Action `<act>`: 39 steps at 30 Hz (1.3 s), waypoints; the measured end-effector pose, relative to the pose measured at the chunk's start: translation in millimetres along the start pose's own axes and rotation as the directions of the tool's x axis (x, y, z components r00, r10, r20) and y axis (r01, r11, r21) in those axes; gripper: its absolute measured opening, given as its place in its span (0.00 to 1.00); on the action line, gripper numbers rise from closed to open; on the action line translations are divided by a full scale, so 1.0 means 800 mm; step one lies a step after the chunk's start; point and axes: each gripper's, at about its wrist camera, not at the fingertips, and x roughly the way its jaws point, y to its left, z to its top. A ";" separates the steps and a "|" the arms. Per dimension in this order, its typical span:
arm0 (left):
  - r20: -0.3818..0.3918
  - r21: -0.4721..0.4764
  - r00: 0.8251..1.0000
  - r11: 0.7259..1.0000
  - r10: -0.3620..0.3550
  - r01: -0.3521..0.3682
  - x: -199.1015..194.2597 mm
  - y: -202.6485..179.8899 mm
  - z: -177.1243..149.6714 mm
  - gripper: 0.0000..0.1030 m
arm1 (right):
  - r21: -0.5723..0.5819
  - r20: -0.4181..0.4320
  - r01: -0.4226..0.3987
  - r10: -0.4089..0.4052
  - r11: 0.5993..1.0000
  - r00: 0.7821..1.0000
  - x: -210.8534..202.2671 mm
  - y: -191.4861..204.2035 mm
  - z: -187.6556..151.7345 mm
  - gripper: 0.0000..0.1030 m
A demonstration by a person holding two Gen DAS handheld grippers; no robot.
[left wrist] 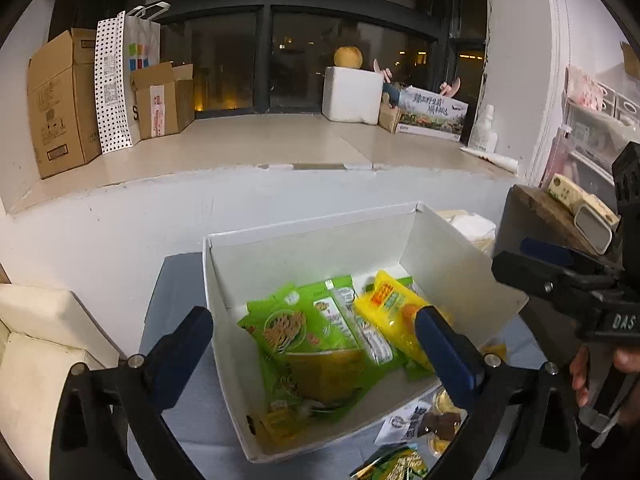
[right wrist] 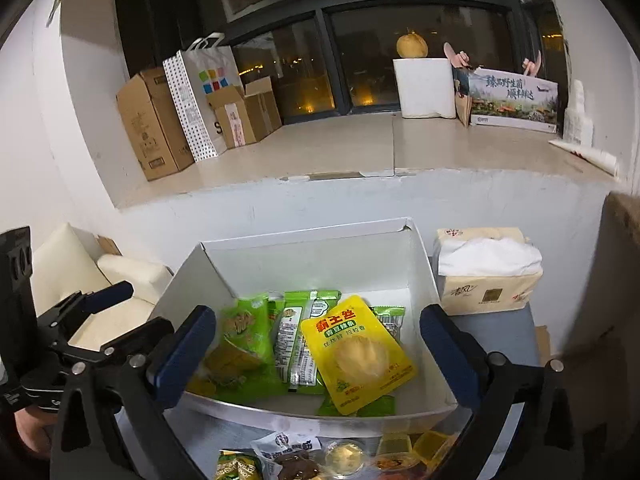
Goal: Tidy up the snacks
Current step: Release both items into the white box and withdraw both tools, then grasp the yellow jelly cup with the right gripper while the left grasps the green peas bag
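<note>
A white cardboard box (left wrist: 452, 256) (right wrist: 304, 264) stands on a grey table and holds several green snack packets (left wrist: 300, 336) (right wrist: 244, 344) and a yellow packet (left wrist: 392, 308) (right wrist: 356, 356) on top. My left gripper (left wrist: 316, 344) is open and empty above the box's near left side. My right gripper (right wrist: 320, 340) is open and empty above the box's front edge. Loose snacks lie on the table in front of the box: a white-and-brown packet (left wrist: 416, 424) (right wrist: 288, 450), jelly cups (right wrist: 344, 458) and a green packet (left wrist: 396, 464) (right wrist: 236, 466).
A tissue pack (right wrist: 488, 272) sits right of the box. A white wall and a windowsill (left wrist: 256, 148) with cardboard boxes (left wrist: 60, 100) and bags rise behind. A cream sofa (left wrist: 36, 344) is at the left. The right gripper's body (left wrist: 576, 292) is beside the box.
</note>
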 end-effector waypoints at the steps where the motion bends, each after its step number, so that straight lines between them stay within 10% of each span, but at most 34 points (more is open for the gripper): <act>1: 0.001 0.005 1.000 1.000 0.000 0.000 -0.002 0.000 -0.003 1.00 | 0.005 0.007 0.000 0.000 1.000 1.000 -0.002 -0.001 -0.002 1.00; 11: 0.020 0.002 1.000 1.000 -0.010 0.010 -0.069 -0.018 -0.037 1.00 | 0.062 0.070 -0.056 0.051 0.997 0.996 -0.071 -0.008 -0.035 1.00; 23: -0.045 -0.041 0.999 0.999 -0.021 0.020 -0.152 -0.064 -0.174 1.00 | 0.071 -0.002 -0.098 0.099 0.993 0.995 -0.150 0.002 -0.187 1.00; 39: -0.119 -0.069 0.992 0.997 -0.033 0.025 -0.148 -0.072 -0.225 1.00 | 0.005 -0.189 0.020 -0.019 1.000 0.982 -0.031 0.019 -0.218 1.00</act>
